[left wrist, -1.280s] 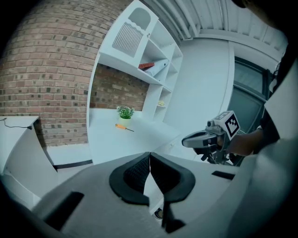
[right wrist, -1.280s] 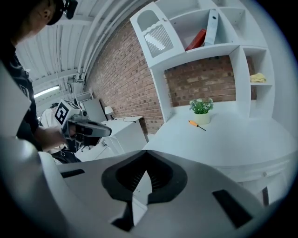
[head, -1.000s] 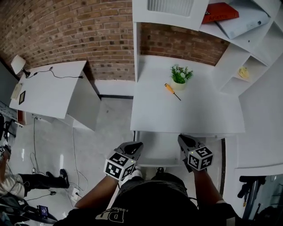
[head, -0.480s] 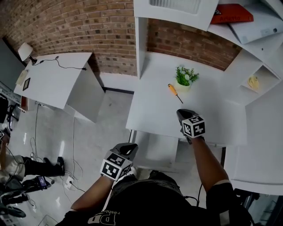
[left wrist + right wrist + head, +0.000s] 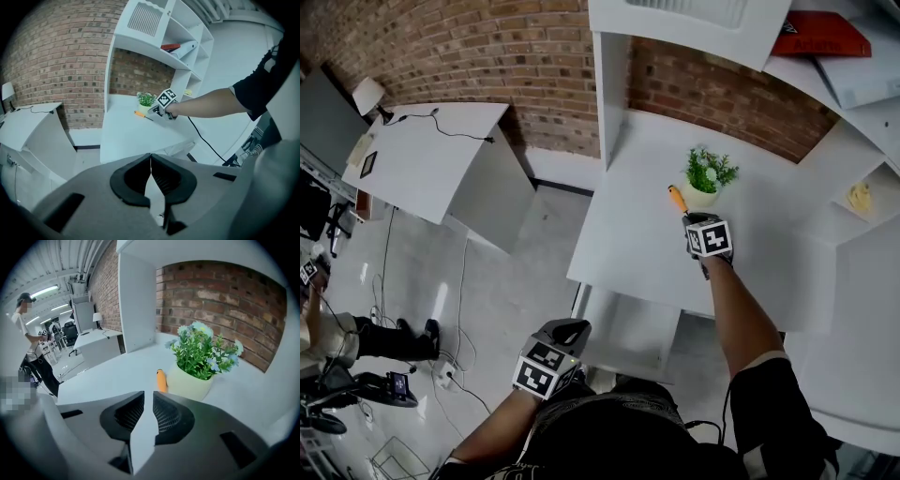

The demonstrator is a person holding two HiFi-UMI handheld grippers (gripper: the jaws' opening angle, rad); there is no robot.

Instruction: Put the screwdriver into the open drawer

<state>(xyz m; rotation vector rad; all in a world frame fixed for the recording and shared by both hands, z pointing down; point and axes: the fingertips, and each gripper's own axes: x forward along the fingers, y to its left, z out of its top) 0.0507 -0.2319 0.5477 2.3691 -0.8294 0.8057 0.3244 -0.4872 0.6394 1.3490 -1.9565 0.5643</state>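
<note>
Your white desk (image 5: 623,234) carries two things, both in its back half, right of the middle.

Potted plant (image 5: 710,175): cream pot, green sprigs with pale flowers, standing upright.

Screwdriver (image 5: 676,197): orange handle, lying flat just beside the pot on its left side, handle end toward the back edge.

To your left stands a separate white table (image 5: 422,173). A black cable (image 5: 441,133) trails along its back edge, and a small lamp (image 5: 367,94) sits at its back left corner.

The right tongs (image 5: 688,221) reach far forward, tilted down, jaws just opening slightly, nothing between them; the left tongs (image 5: 570,330) sit low, jaws together.
</note>
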